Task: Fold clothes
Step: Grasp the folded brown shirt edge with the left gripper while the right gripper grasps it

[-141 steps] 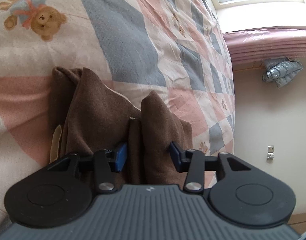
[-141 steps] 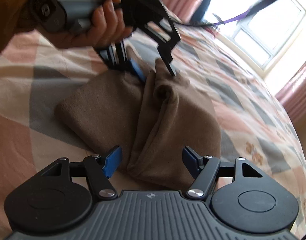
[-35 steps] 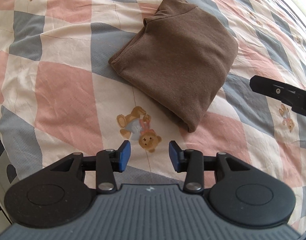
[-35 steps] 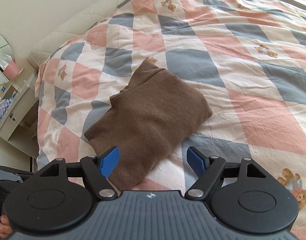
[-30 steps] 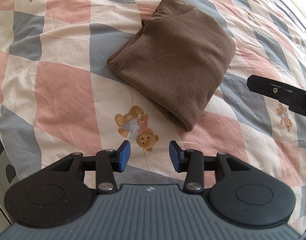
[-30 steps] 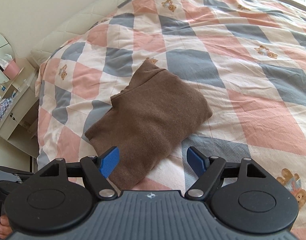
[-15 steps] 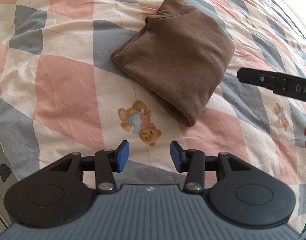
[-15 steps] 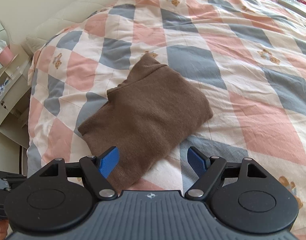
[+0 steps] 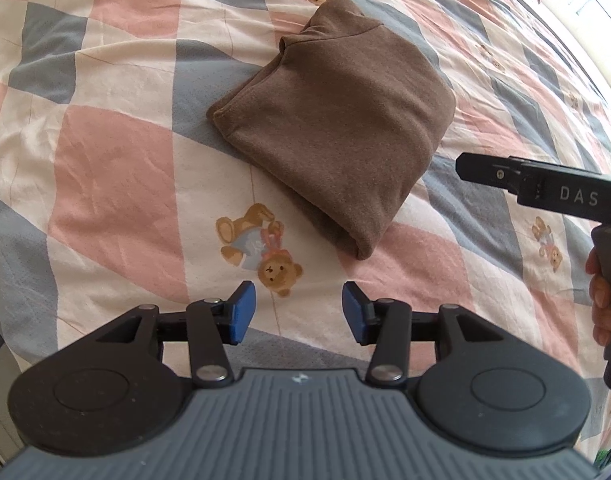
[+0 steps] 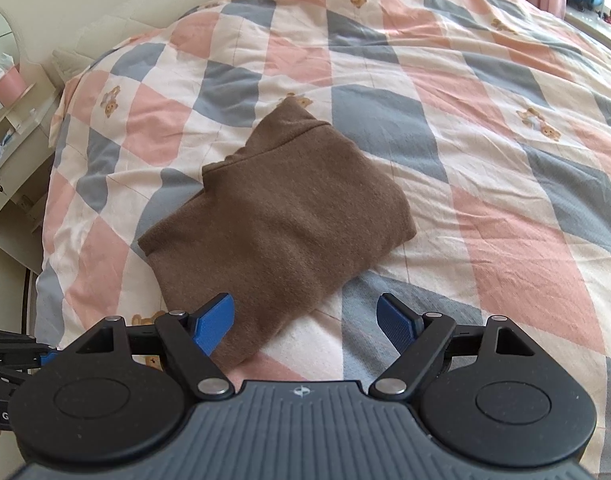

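Note:
A brown garment [image 9: 337, 120] lies folded into a compact rectangle on the checked bedspread [image 9: 117, 168]; it also shows in the right wrist view [image 10: 277, 224]. My left gripper [image 9: 295, 312] is open and empty, held above the bed short of the garment's near corner. My right gripper [image 10: 305, 324] is open and empty, above the garment's near edge. The right gripper's body shows at the right of the left wrist view [image 9: 545, 188]. The left gripper shows at the lower left edge of the right wrist view [image 10: 9, 360].
The bedspread [image 10: 485, 128] has pink, grey and cream squares with teddy bears. A white bedside stand with a pink cup [image 10: 9, 84] is at the far left. A window ledge [image 9: 577, 12] runs along the bed's far side.
Earlier both grippers were down at the garment while it was being folded. Both have since drawn back and up, and the garment lies flat and folded. In the last second the views shifted only slightly.

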Demonstrator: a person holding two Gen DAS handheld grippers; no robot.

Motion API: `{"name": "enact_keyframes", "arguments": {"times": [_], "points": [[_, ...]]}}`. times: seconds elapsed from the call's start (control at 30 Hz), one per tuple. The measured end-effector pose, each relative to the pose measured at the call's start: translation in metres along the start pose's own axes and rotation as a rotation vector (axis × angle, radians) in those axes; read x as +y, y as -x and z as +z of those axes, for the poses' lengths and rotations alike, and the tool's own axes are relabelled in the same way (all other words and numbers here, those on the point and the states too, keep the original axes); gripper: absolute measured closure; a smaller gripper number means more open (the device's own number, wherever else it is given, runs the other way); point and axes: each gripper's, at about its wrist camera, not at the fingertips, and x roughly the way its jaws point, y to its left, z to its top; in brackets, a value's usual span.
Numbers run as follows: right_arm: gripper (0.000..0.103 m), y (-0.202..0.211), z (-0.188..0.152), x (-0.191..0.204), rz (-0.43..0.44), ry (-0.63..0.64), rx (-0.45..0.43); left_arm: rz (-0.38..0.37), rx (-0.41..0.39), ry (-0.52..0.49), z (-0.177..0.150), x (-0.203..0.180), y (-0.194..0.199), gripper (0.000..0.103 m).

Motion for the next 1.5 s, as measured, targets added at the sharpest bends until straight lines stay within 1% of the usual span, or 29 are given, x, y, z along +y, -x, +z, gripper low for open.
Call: {"name": "enact_keyframes", "arguments": {"times": [0.03,0.07,0.1,0.17,0.23,0.27,0.33,0.4,0.43,0.53,0.67,0.83,0.87,0.93,0.97,1.0,1.07,1.13,1.17,1.23,1.3,1.33,1.4,1.5], "points": [[0.022,-0.001,0.000,-0.001,0.001,0.000,0.002,-0.011,-0.002,0.019,0.001,0.002,-0.001,0.058],[0.021,-0.001,0.000,-0.002,0.002,0.001,0.002,-0.042,-0.009,0.054,0.001,0.007,-0.001,0.057],[0.021,-0.001,-0.001,-0.003,0.003,0.000,0.002,-0.080,-0.020,0.096,0.002,0.012,-0.002,0.054],[0.020,-0.002,-0.004,-0.007,0.008,-0.014,0.003,-0.192,-0.043,0.212,0.002,0.029,-0.006,0.042],[0.020,-0.005,-0.009,-0.012,0.016,-0.045,0.010,-0.308,-0.069,0.348,0.001,0.049,-0.015,0.041],[0.020,-0.008,-0.011,-0.015,0.020,-0.062,0.018,-0.345,-0.077,0.406,0.001,0.058,-0.021,0.041],[0.020,-0.015,-0.017,-0.019,0.020,-0.090,0.035,-0.393,-0.100,0.484,0.003,0.070,-0.034,0.041],[0.020,-0.022,-0.022,-0.024,0.021,-0.118,0.053,-0.430,-0.127,0.532,0.004,0.079,-0.046,0.041],[0.020,-0.025,-0.025,-0.026,0.021,-0.132,0.062,-0.453,-0.142,0.551,0.005,0.082,-0.053,0.041],[0.020,-0.033,-0.026,-0.030,0.020,-0.152,0.084,-0.491,-0.172,0.594,0.006,0.089,-0.073,0.041],[0.020,-0.041,-0.021,-0.032,0.018,-0.147,0.094,-0.554,-0.206,0.628,0.008,0.096,-0.097,0.042],[0.020,-0.049,-0.008,-0.041,0.023,-0.134,0.091,-0.611,-0.223,0.614,0.021,0.094,-0.117,0.043],[0.020,-0.049,-0.004,-0.045,0.030,-0.136,0.083,-0.623,-0.224,0.604,0.025,0.093,-0.119,0.044],[0.020,-0.049,0.005,-0.056,0.054,-0.145,0.059,-0.640,-0.219,0.584,0.034,0.090,-0.125,0.050],[0.020,-0.049,0.011,-0.063,0.071,-0.149,0.043,-0.644,-0.212,0.578,0.037,0.090,-0.127,0.054],[0.020,-0.048,0.018,-0.072,0.096,-0.152,0.024,-0.646,-0.204,0.576,0.039,0.089,-0.129,0.061],[0.020,-0.049,0.034,-0.088,0.146,-0.154,-0.010,-0.657,-0.186,0.589,0.040,0.093,-0.133,0.067],[0.019,-0.056,0.053,-0.106,0.199,-0.135,-0.024,-0.671,-0.168,0.607,0.041,0.097,-0.136,0.068],[0.019,-0.064,0.063,-0.114,0.226,-0.124,-0.014,-0.677,-0.160,0.613,0.042,0.099,-0.138,0.068],[0.017,-0.084,0.084,-0.128,0.302,-0.113,0.029,-0.677,-0.142,0.614,0.044,0.099,-0.138,0.068],[0.011,-0.108,0.103,-0.138,0.410,-0.115,0.102,-0.678,-0.125,0.618,0.047,0.100,-0.139,0.068],[0.011,-0.120,0.110,-0.140,0.458,-0.114,0.136,-0.680,-0.117,0.623,0.048,0.100,-0.140,0.068],[0.011,-0.145,0.124,-0.144,0.523,-0.104,0.206,-0.685,-0.101,0.632,0.050,0.102,-0.141,0.068],[0.015,-0.179,0.138,-0.147,0.639,-0.098,0.322,-0.689,-0.089,0.628,0.053,0.103,-0.143,0.068]]}}
